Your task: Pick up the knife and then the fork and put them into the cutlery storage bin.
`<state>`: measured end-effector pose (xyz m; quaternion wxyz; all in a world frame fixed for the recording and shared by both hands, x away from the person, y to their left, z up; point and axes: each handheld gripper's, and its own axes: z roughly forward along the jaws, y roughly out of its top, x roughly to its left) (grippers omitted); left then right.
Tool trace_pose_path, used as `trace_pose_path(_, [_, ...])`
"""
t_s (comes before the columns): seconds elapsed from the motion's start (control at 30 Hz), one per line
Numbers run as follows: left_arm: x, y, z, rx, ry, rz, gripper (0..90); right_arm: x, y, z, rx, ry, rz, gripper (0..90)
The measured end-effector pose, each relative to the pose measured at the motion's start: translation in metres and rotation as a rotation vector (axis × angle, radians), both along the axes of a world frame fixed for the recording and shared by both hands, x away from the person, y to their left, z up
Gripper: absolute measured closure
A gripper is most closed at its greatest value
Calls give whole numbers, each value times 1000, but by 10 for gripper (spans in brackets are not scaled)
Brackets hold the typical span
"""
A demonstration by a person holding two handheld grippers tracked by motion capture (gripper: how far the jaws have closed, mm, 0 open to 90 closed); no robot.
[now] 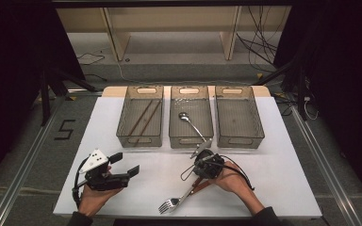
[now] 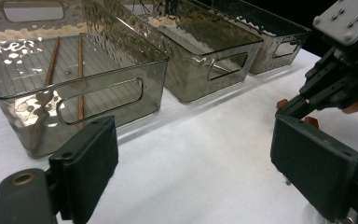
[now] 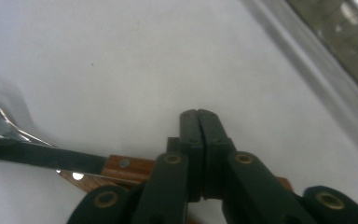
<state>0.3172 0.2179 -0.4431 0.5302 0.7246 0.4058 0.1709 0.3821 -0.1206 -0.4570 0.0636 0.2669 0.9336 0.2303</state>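
Left gripper point(image 1: 124, 165) has its fingers point(image 2: 86, 163) spread wide with nothing between them, just bare white bench point(image 1: 122, 127). It sits low at the near left of the bench, pointing roughly toward the three smoky plastic bins.

Right gripper point(image 1: 201, 151) is the opposite: its fingers point(image 3: 199, 140) are pressed flat together, no gap visible, and nothing is pinched between them. In the right gripper view they're hovering right over the bench, with the wood-handled cutlery just beside and under them. One brown handle point(image 3: 128, 166) with a rivet lies just left of the fingers, and a dark blade or shaft runs off from it to the left. I can't tell whether the fingers actually touch it.

From the high view, the fork point(image 1: 169, 205) lies near the front edge of the bench, tines toward the person, its handle angling up under the right hand point(image 1: 228, 176).

Bins: left bin point(image 1: 140, 116) holds a pair of brown chopsticks point(image 1: 143, 117), the middle bin point(image 1: 191, 116) a metal spoon point(image 1: 192, 125), and the right bin point(image 1: 238, 116) looks empty. There's a good strip of open bench between the bins and both grippers, and plenty to the right of the right hand.
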Motion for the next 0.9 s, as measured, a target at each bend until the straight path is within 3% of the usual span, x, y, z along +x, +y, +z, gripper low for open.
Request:
trace_pose_path(0.1, [0,-1,0,-1,0,-2,146,1,-2,10,9,-26,35,778])
trace_pose_path(0.27, [0,0,0,0,-1,-1,146,6,-5,24,12,-31,96,538])
trace_pose_path(0.37, [0,0,0,-3,1,0,146,9,-7,29,-18,-28,139,444])
trace_pose_path(0.57, [0,-1,0,-3,0,0,146,12,-6,29,-91,-15,208,385])
trace_pose_path(0.63, [0,-1,0,-2,-1,0,146,13,-6,27,-96,-23,234,375])
trace_pose_path(0.9, [0,-1,0,-3,0,0,146,11,-5,18,-169,-17,273,355])
